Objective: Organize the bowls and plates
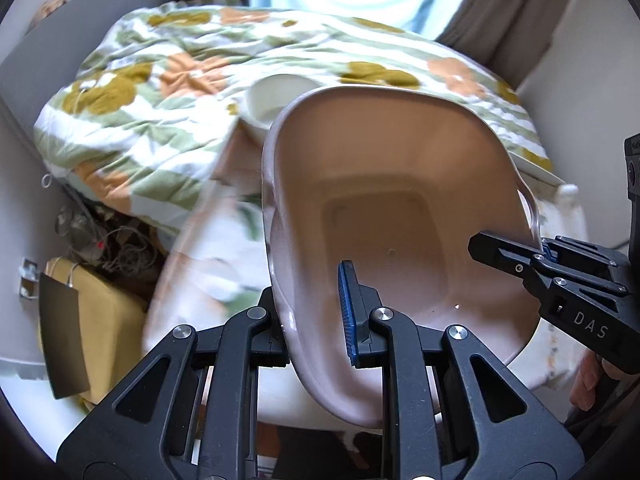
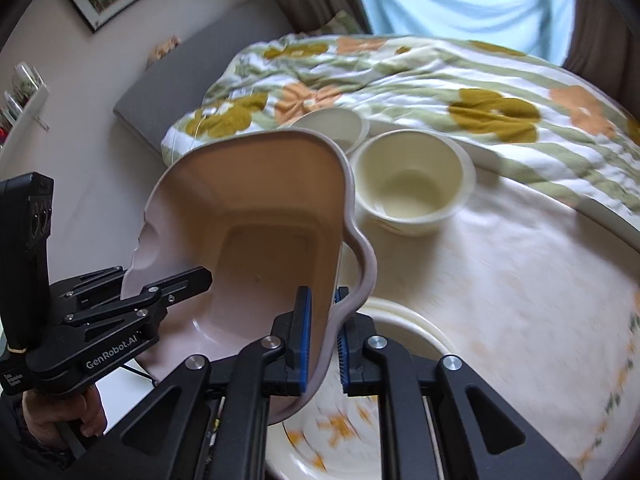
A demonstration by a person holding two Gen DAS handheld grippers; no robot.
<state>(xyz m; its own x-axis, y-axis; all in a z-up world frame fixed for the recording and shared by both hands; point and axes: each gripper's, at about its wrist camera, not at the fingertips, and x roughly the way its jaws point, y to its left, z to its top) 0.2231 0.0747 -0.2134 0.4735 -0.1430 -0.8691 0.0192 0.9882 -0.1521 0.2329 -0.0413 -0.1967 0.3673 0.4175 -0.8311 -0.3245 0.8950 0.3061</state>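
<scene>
A large pink-brown plastic basin (image 1: 400, 200) is held tilted in the air by both grippers. My left gripper (image 1: 312, 312) is shut on its left rim; it also shows in the right wrist view (image 2: 164, 280). My right gripper (image 2: 322, 336) is shut on the opposite wavy rim; it also shows in the left wrist view (image 1: 516, 256). A cream bowl (image 2: 412, 188) stands on the table beyond the basin, another cream bowl (image 2: 332, 124) behind it. A cream plate with orange flowers (image 2: 360, 432) lies below my right gripper.
The table (image 2: 520, 300) has a pale floral cloth. A flowered quilt (image 2: 440, 80) lies behind on the bed. A yellow box and tangled cables (image 1: 104, 260) sit on the floor at left. Curtains and a window are at the back.
</scene>
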